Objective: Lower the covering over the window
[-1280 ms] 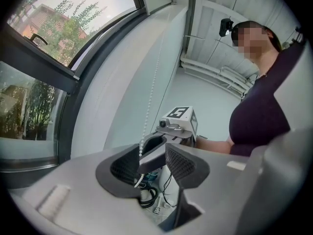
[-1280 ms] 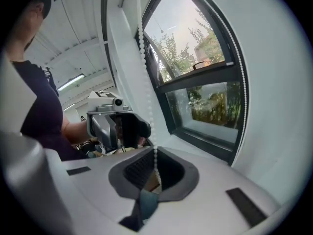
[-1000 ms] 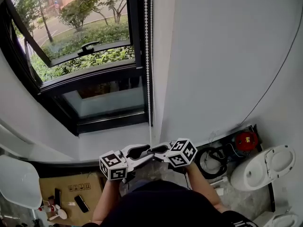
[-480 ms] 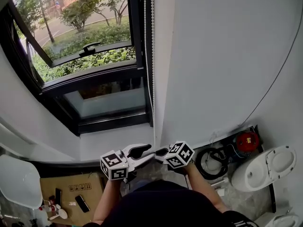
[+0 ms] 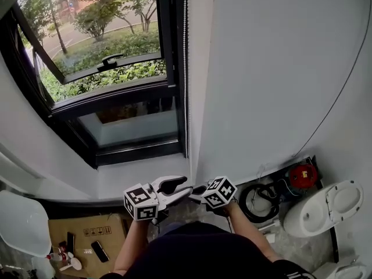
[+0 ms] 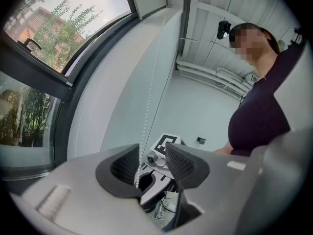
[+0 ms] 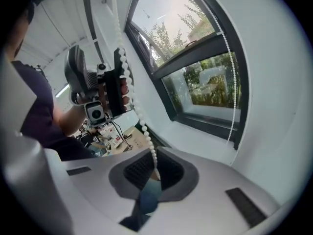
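We are facing a broad white wall [image 5: 273, 68] with the dark-framed window [image 5: 168, 68] set to its left, its upper sash tilting open toward the trees and road outside. Low at the right, a white toilet [image 5: 325, 205] is sitting on the floor, and a flat cardboard box [image 5: 87, 237] is lying at the lower left. We are holding both grippers close together just under the window's lower right corner. Our left gripper [image 5: 185, 189] is pointing level with its jaws standing partly apart; the bead chain [image 6: 146, 117] is passing down through the gap without the pads pressing on it. Our right gripper [image 5: 196, 189] is angling downward and is clamping that chain, its jaws closed tight on the beads [image 7: 151, 173]. The bead chain [image 5: 185, 68], which works the covering, is hanging straight down along the right edge of the window frame to our grippers. We are not making out the covering itself in these views.
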